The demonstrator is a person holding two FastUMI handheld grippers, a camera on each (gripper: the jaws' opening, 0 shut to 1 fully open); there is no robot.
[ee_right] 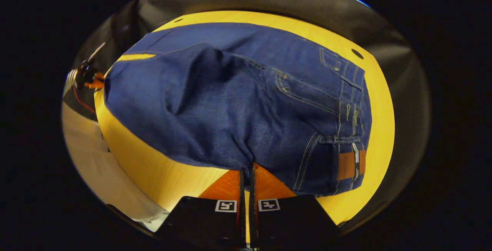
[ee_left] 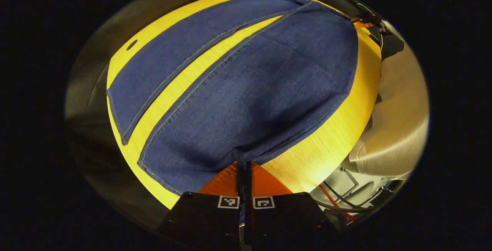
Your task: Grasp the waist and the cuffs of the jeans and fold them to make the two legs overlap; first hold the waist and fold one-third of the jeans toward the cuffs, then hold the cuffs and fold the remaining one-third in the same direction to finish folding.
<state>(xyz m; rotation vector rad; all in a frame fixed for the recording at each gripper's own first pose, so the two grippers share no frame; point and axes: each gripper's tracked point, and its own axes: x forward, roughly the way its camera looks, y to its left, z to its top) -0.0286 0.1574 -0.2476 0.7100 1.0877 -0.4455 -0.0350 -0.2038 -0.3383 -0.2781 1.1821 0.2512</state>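
The jeans lie spread across the yellow worktop, both legs flat with a strip of bare wood between them, the near leg running along the near edge. The left gripper is pinched tight on the cuff end of that near leg, fingers drawn together with a fold of denim caught between them. At the other end, the right gripper is closed the same way on the near side of the waist, close to the leather patch and the belt loops.

A judgement on the cloth: this is denim, so soft and floppy but with real weight. Look at the big ridge and dip rising behind the right gripper; the fabric is already bunching as it lifts. It will sag in the middle between the two grips, so both ends want to rise and travel together toward the far leg. The waistband, thick with seams and rivets, gives a firm, non-slip bite. The cuff hem is thinner, so a deep hold matters there. Nothing fragile here; the risk is a crooked overlap, not damage.
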